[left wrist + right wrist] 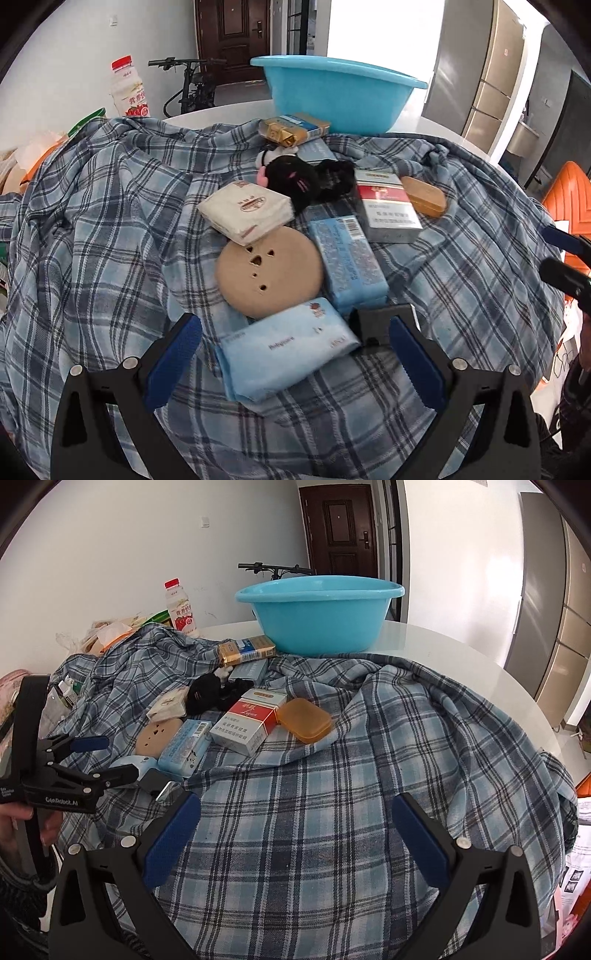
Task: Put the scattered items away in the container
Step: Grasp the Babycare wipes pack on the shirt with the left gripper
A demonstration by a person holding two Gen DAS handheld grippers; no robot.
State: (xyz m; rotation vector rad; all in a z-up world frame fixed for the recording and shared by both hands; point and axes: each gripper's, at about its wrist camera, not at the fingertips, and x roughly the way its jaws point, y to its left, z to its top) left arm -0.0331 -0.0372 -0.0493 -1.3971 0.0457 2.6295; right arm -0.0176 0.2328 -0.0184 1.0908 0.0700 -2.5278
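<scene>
Blue-padded left gripper [291,354], fingers apart, straddles the pale tissue pack [286,347] at lower centre, seemingly about to clamp and carry it to the basin [340,96]; the right gripper [295,842] hangs spread over bare cloth [332,794].

The checked shirt [332,794] is soft woven cloth, matt. The blue basin [319,614] is smooth, glossy plastic. The white tabletop [461,653] shines like polished stone. The round disc [269,271] looks matt, like cork. The tissue pack [286,347] has a thin plastic wrap.
</scene>
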